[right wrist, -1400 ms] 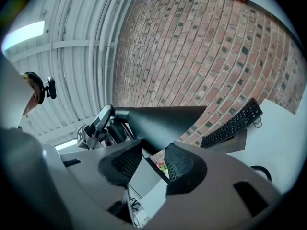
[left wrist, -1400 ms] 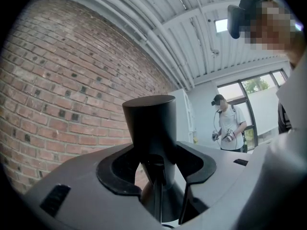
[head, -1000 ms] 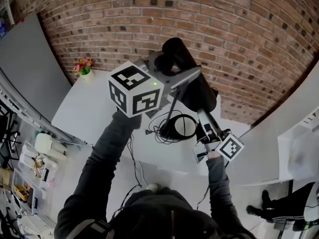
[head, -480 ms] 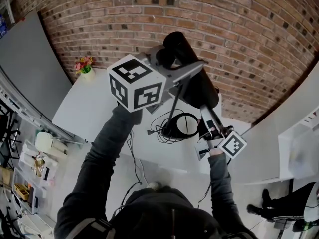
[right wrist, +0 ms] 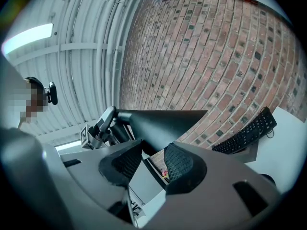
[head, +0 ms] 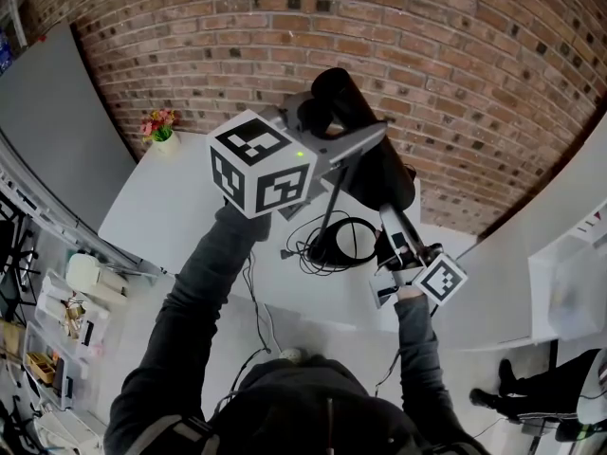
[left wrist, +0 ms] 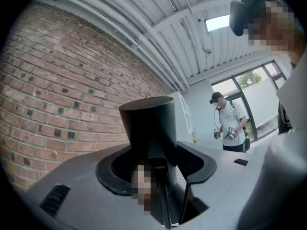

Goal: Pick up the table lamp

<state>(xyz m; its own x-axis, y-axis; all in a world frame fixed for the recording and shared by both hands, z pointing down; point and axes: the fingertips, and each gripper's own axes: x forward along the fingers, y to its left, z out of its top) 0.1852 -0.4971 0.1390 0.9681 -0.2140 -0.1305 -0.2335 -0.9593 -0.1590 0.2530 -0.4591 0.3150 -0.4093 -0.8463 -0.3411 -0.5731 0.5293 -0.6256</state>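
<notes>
The fingers (left wrist: 72,176) of our left gripper (left wrist: 156,162) are closed round the black top of the lamp (left wrist: 146,123), which stands up between them at the centre of the left gripper view. The fingers (right wrist: 180,163) of our right gripper (right wrist: 153,159) stand apart. The gap between the pads is see-through, and the shade (right wrist: 163,121) sits just beyond the tips. We cannot tell whether it touches them.

In the head view the lamp is at the centre of the frame, with its base (head: 330,246) low over the white tabletop (head: 180,207). We cannot tell whether the base has come clear of it. A cable (head: 299,251) lies coiled just left of the base.

We judge the grasp to be made and the lift to be the step in hand. The next move calls for a straight rise with the stem kept upright, the right fingers steadying the shade, and enough slack that the cable does not drag.

By our count there is one lamp, one cable and two grippers. There is one pot of flowers (head: 158,123) at the upper left of the head view and one keyboard (right wrist: 244,132) at the right of the right gripper view. One other person (left wrist: 229,123) stands at the right of the left gripper view.
</notes>
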